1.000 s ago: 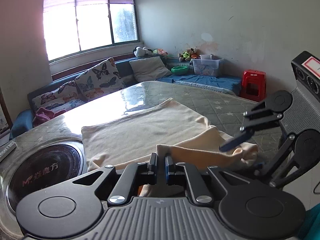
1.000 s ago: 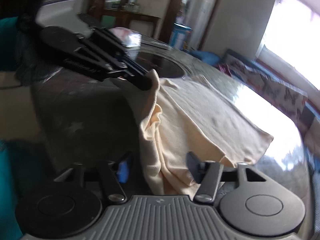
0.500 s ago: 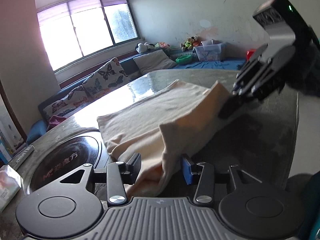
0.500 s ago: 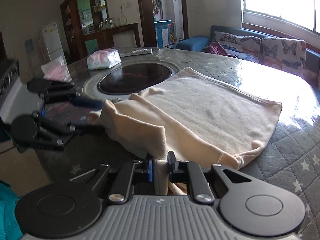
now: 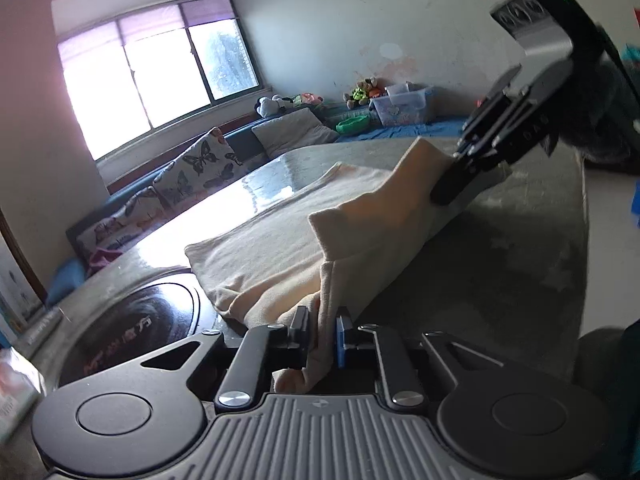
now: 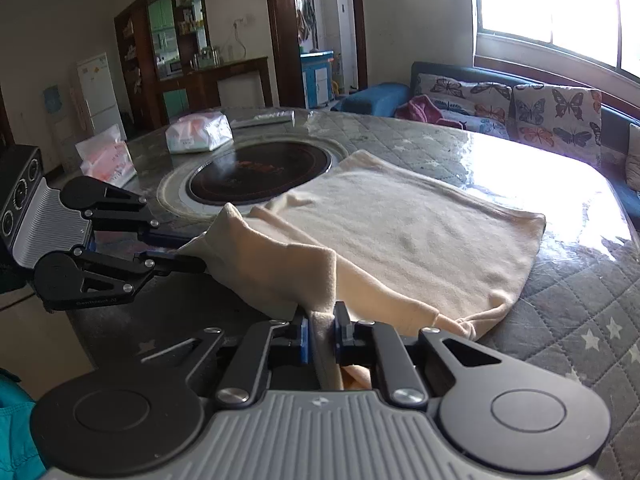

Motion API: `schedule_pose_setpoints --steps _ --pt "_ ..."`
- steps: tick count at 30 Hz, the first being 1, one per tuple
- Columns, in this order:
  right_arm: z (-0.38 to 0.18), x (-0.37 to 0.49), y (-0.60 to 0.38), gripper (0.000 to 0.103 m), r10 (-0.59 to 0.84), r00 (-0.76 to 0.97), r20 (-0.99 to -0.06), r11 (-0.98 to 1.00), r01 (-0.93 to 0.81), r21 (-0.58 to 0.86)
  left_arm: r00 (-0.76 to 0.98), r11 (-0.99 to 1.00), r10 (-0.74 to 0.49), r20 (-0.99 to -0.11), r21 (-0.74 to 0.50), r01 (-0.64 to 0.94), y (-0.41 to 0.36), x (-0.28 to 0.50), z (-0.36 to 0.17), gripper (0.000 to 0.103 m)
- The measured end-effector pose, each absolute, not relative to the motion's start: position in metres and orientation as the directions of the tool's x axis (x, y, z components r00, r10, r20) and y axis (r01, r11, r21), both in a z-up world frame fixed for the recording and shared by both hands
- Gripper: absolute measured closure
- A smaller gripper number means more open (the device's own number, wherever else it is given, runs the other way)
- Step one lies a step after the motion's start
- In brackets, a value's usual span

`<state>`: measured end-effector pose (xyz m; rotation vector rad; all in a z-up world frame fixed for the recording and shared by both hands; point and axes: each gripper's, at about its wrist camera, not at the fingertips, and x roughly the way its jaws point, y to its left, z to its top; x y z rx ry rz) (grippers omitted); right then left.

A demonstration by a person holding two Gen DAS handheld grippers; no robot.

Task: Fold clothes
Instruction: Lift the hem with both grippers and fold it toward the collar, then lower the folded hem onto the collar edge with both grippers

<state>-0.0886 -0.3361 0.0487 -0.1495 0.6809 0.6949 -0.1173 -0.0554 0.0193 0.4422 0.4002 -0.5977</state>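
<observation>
- While the cream garment (image 6: 400, 232) is lying mostly flat on the quilted table (image 6: 580, 304), its near edge is being lifted off the surface.
- The right gripper (image 6: 320, 330) is pinching one raised corner, jaws nearly closed on cloth.
- The left gripper (image 5: 323, 330) is clamping the other corner the same way.
- Beyond, the dark round cooktop (image 6: 260, 172) is sitting beside the fabric.
- Farther off, butterfly cushions (image 6: 556, 116) are lining the sofa.

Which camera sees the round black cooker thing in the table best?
The right wrist view. There the black round cooktop shows whole, beyond the cream garment. In the left wrist view the cooktop is dim, and partly hidden behind the left hand-held gripper.
</observation>
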Motion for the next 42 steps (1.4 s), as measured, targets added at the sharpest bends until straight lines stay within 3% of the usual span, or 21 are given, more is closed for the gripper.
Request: schedule_pose_setpoints --steps 12,22,29,33,39,42 --pt "0.095 -0.169 -0.365 0.093 0.593 0.512 -0.621 0.716 -0.688 0.116 0.641 0.700 -0.559 -0.525 0.116 0.705 -0.050 -0.196 0.083 0.089" --pt "0.119 -0.098 -0.355 0.093 0.586 0.541 -0.604 0.716 -0.694 0.073 0.710 0.774 -0.503 -0.493 0.109 0.623 -0.049 -0.103 0.092 0.090" --pt "0.085 0.006 -0.326 0.093 0.501 0.563 -0.657 0.770 -0.637 0.042 0.736 0.853 -0.398 -0.548 0.075 0.517 -0.058 -0.011 0.054 0.089" --pt "0.041 0.033 -0.322 0.085 0.432 0.594 -0.679 0.842 -0.535 0.067 0.769 0.907 -0.305 -0.562 0.075 0.415 -0.063 0.019 0.031 0.080" --pt "0.031 0.013 -0.347 0.075 0.376 0.695 -0.613 0.906 -0.414 0.087 0.816 0.950 -0.190 -0.546 0.107 0.293 -0.055 0.023 0.033 0.076" --pt "0.037 -0.006 -0.361 0.075 0.346 0.746 -0.570 0.924 -0.377 0.067 0.824 0.969 -0.149 -0.546 0.087 0.232 -0.049 0.019 0.041 0.078"
